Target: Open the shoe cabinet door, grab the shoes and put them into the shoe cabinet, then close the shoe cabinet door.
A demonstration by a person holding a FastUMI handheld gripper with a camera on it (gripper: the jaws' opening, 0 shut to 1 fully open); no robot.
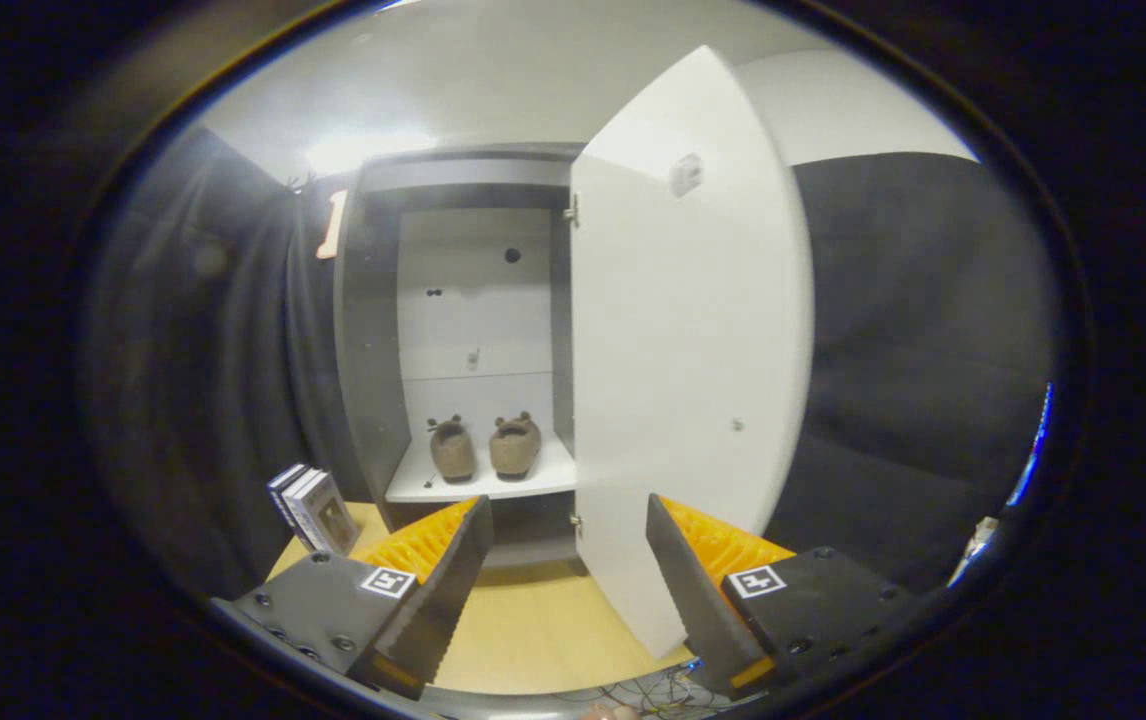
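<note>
The dark shoe cabinet stands ahead on a wooden table, its white door swung wide open toward me on right-side hinges. Two brown fuzzy shoes sit side by side on the cabinet's white lower shelf, heels toward me. My gripper is open and holds nothing. It hovers above the table in front of the cabinet, well short of the shoes. The door's lower edge hangs just ahead of the right finger.
A few upright books stand on the wooden table left of the cabinet, near the left finger. Black cloth walls close in on both sides. Loose wires lie at the table's near edge.
</note>
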